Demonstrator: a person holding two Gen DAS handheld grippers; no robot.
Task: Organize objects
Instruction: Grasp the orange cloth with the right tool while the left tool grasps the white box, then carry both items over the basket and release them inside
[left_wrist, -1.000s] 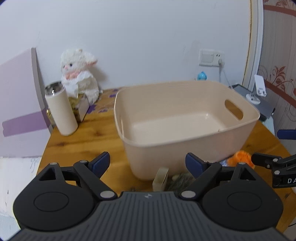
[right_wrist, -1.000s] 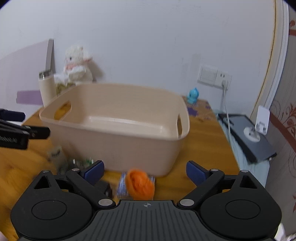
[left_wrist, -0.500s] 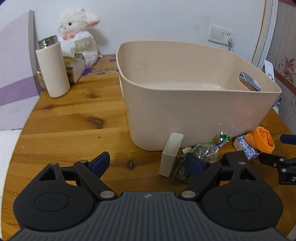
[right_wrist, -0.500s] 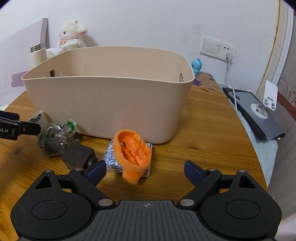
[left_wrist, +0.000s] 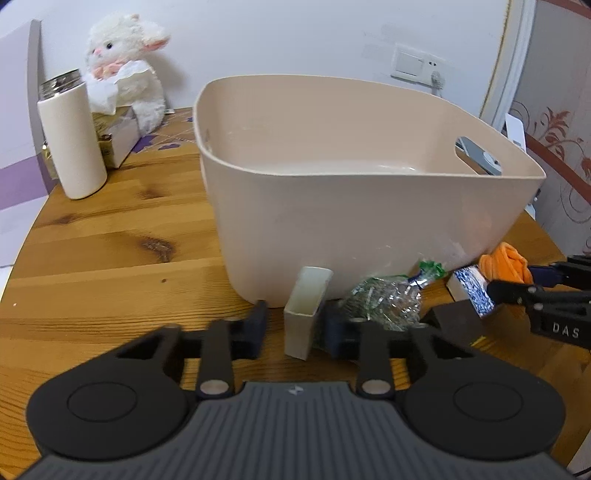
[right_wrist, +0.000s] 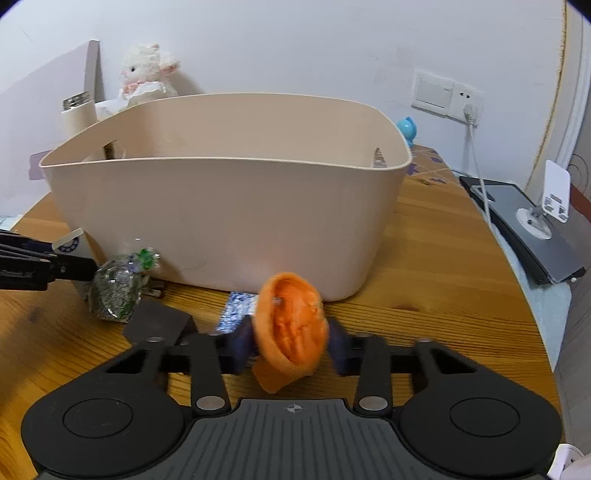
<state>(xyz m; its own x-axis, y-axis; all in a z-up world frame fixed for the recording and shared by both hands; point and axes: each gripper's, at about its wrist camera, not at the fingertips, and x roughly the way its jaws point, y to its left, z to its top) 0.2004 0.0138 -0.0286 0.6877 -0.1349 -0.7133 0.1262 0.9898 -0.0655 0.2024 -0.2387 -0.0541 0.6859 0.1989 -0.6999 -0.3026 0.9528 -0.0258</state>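
Observation:
A beige plastic bin (left_wrist: 351, 206) stands on the wooden table, also in the right wrist view (right_wrist: 229, 206). In front of it lie a small white box (left_wrist: 304, 314), a clear bag of greenish bits (left_wrist: 388, 299), a dark block (left_wrist: 456, 325), a blue-white packet (left_wrist: 471, 290) and an orange cloth (right_wrist: 291, 328). My left gripper (left_wrist: 295, 326) is closing around the white box, with its right finger against the box and a small gap at the left finger. My right gripper (right_wrist: 290, 343) is shut on the orange cloth.
A white flask (left_wrist: 72, 136), a plush lamb (left_wrist: 125, 77) and a tissue box (left_wrist: 116, 136) stand at the back left. A dark tablet with a phone stand (right_wrist: 528, 225) lies at the right edge. A blue figurine (right_wrist: 406, 127) is behind the bin.
Both grippers have moved down and forward to the objects in front of the bin. The left jaws have narrowed around the white box. The right jaws have closed on the orange cloth.

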